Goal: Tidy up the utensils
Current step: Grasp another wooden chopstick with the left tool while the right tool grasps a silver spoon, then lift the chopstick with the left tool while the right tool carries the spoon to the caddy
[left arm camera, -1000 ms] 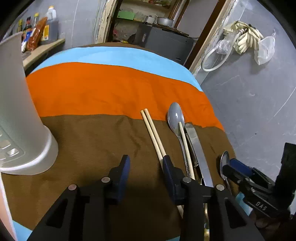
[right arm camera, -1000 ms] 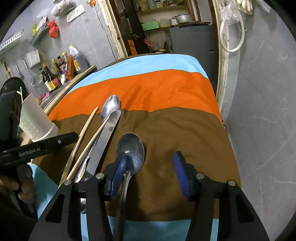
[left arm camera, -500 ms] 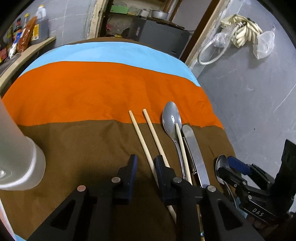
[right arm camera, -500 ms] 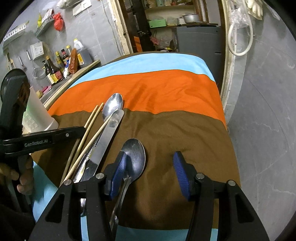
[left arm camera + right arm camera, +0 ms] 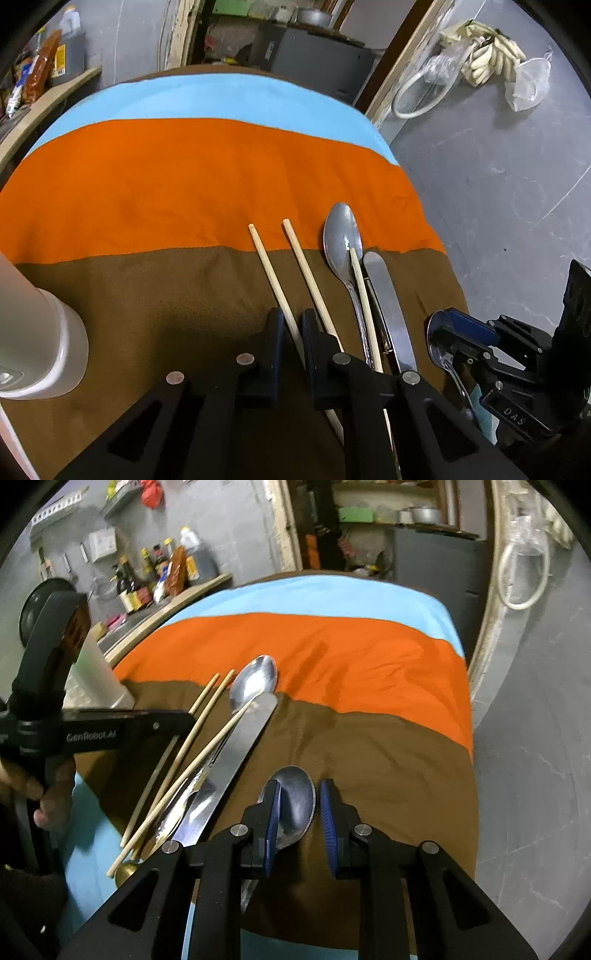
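Two wooden chopsticks lie side by side on the brown stripe. My left gripper (image 5: 292, 332) straddles the left chopstick (image 5: 271, 273), and its jaws are closing with only a sliver of room on each side. The second chopstick (image 5: 306, 266) runs just outside the right finger. A third chopstick (image 5: 364, 295) rests across a large spoon (image 5: 341, 236), with a table knife (image 5: 384, 295) beside it. My right gripper (image 5: 300, 812) is over a second spoon (image 5: 295, 801). Its jaws are closing around the bowl's near end, and a gap shows at the right pad.
A white utensil holder (image 5: 37, 350) stands at the left on the striped cloth (image 5: 184, 177). Bottles line a shelf (image 5: 162, 572) beyond it. The table edge (image 5: 471, 738) drops to grey floor on the right. A brass-tipped handle (image 5: 125, 869) lies by the near edge.
Both grippers' jaws have narrowed, the left around one chopstick and the right around the spoon. The two left chopsticks have spread apart. The holder has slid left in the left view.
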